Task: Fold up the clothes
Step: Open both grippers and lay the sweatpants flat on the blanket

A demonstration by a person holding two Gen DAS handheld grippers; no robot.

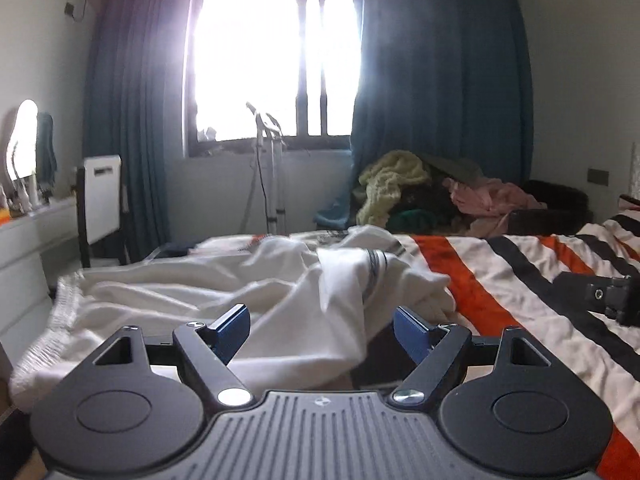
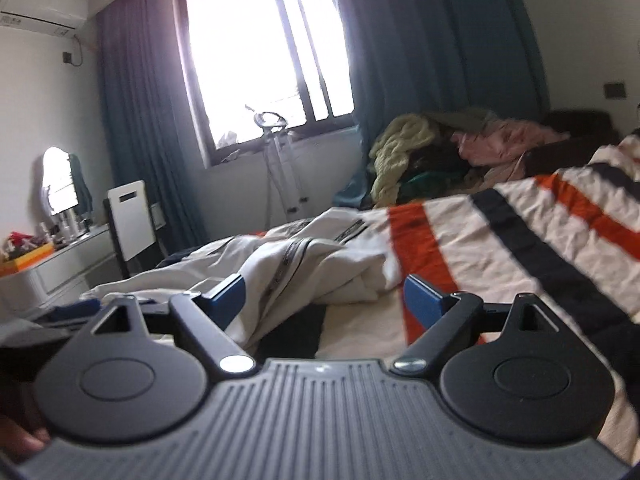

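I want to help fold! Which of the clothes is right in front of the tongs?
The crumpled white garment with the dark striped trim, spread on the striped bedspread. The yellow-green and pink clothes sit piled far back by the curtain.

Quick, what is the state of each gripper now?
Left gripper: open, holding nothing, jaws wide above the white garment.
Right gripper: open, holding nothing.

1. Left wrist view: low over the bed (image 1: 500,272), close, facing the window (image 1: 276,52) at upper centre.
2. Right wrist view: similarly low, tilted, facing the same window (image 2: 268,52).
3. Shared: bed, window, clothes pile (image 1: 420,188).
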